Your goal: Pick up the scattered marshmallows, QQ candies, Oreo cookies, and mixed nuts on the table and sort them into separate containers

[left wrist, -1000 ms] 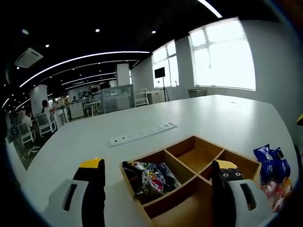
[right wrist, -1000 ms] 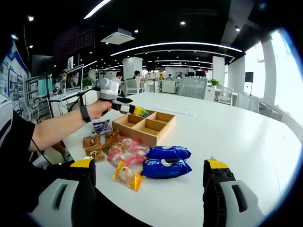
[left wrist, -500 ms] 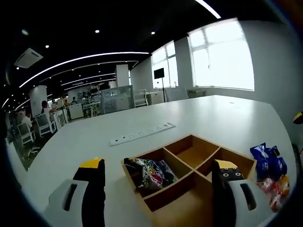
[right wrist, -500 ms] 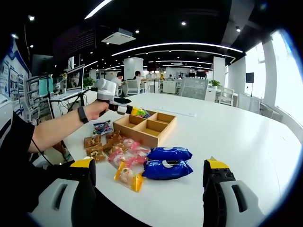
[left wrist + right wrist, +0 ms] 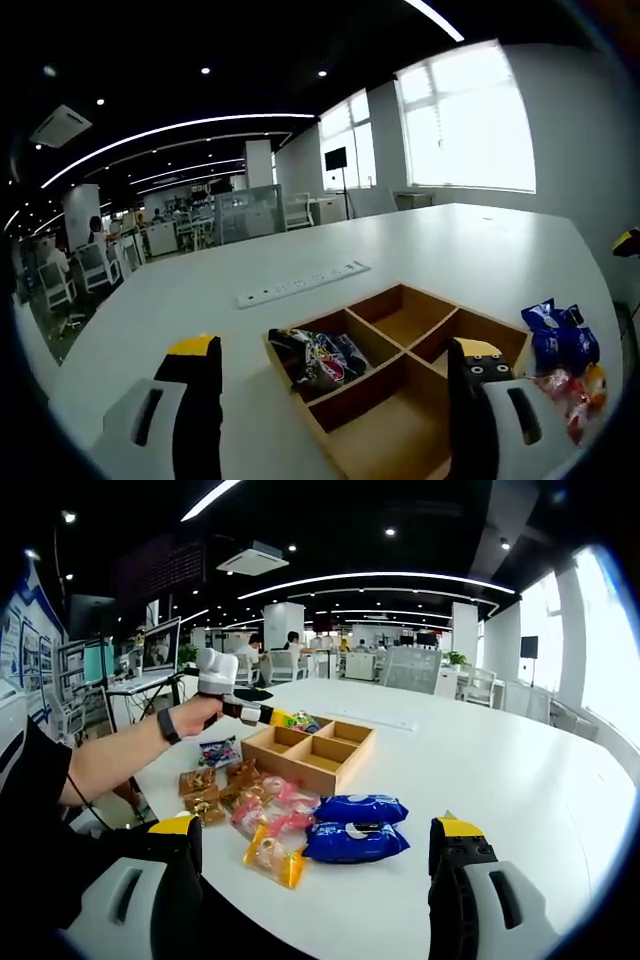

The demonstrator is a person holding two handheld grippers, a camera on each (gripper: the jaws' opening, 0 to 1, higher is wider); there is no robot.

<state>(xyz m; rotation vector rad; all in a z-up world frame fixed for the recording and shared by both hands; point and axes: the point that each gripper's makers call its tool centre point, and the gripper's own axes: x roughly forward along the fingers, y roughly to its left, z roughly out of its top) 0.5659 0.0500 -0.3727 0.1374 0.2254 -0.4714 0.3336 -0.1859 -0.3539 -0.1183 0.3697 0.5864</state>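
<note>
A wooden tray with four compartments lies before my left gripper, whose jaws stand open and hold nothing. A colourful snack packet lies in the tray's near-left compartment. In the right gripper view the same tray sits mid-table, and a hand holds the left gripper just off its left end. Two blue Oreo packs lie in front of my open right gripper. Pink candy packets, brown nut packets and a yellow packet are scattered to their left.
A white power strip is set into the table beyond the tray. Blue Oreo packs and candy packets lie right of the tray. A person's forearm reaches over the table's left edge. Office desks and chairs stand behind.
The left gripper has drawn back from the tray, leaving the colourful packet lying in its compartment. The right gripper has barely moved.
</note>
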